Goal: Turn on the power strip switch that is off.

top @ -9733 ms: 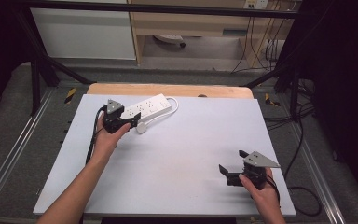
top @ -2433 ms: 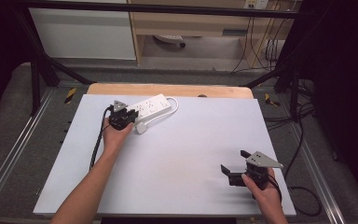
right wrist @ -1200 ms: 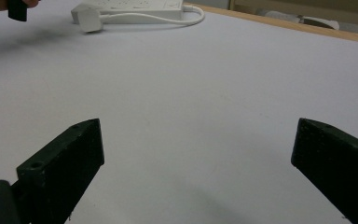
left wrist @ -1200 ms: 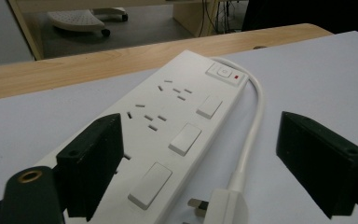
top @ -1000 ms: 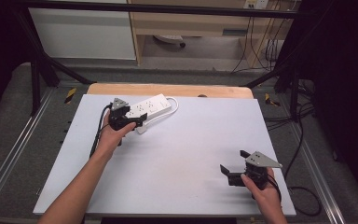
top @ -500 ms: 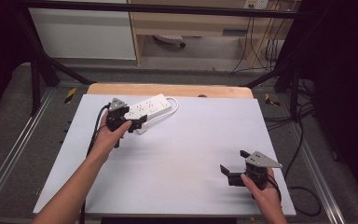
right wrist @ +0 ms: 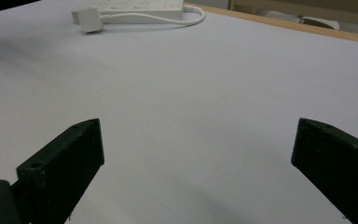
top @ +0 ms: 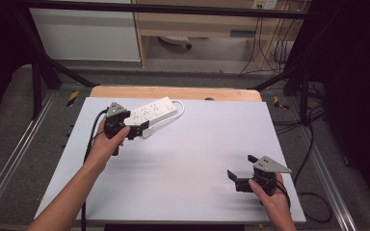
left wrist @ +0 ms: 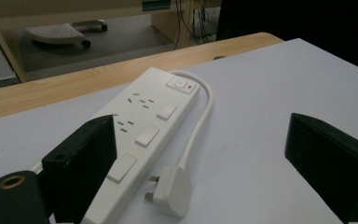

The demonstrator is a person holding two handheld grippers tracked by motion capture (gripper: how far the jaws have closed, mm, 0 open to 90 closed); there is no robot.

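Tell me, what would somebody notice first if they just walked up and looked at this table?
Probably the white power strip at the far left of the table, with its plug lying beside it. The left gripper is right at it, jaws wide open around the near end. The right gripper sits open over bare table near the front right corner.

White table (top: 183, 163), pwr strip (top: 153, 110) w/ plug (left wrist: 172, 191)

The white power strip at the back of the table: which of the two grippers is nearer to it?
Left. The left gripper sits right at the power strip, jaws open beside its plug. The right gripper is far off at the table's near right corner.
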